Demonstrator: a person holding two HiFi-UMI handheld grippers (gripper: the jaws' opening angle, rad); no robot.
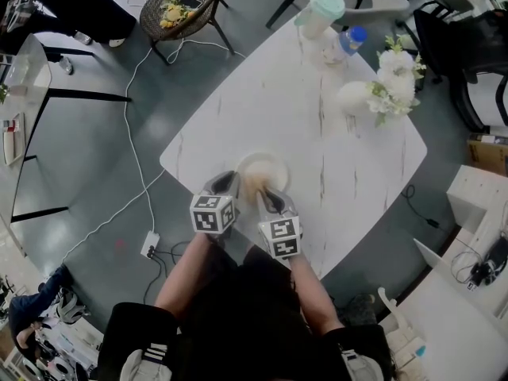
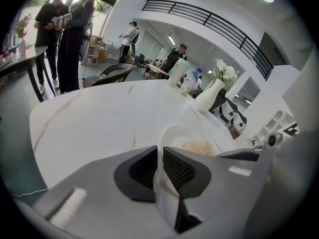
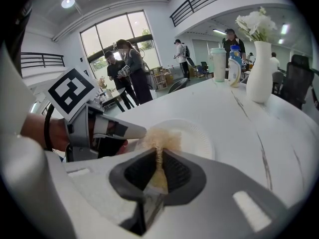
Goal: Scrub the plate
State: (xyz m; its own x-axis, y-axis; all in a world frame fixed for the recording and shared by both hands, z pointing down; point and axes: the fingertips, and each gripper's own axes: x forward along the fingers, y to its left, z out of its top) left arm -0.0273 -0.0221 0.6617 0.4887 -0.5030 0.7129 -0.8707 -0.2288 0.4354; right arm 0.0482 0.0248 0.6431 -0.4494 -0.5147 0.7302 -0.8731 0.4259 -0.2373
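While a white marble-patterned table point(image 1: 341, 173) fills the middle of the head view, the work is confined to its near edge, where a pale round plate point(image 1: 266, 167) lies within easy reach of the person holding the tools. A vase of white flowers point(image 1: 361, 98), a lidded cup point(image 1: 320, 10) and a small bottle point(image 1: 352, 38) are grouped at the far corner, well apart from the plate, and are judged to be clear of the scrubbing strokes.

The plate is gripped at its near rim by the left gripper point(image 2: 160, 156), whose jaws are drawn narrow, with the thin edge pinched between the ribbed pads. That grip is read as an anchor, so that so light a plate is not pushed across the smooth top.

A tan, fibrous scrubber point(image 3: 159, 137) is clamped between the jaws of the right gripper point(image 3: 159, 158). Its frayed head is spread on the near part of the plate, just beside the tip of the left gripper. Both tools are tilted down at the plate from the person's side, an angle judged to let pressure be put through the scrubber. Scrubbing appears to be under way; no dirt can be made out on the plate.
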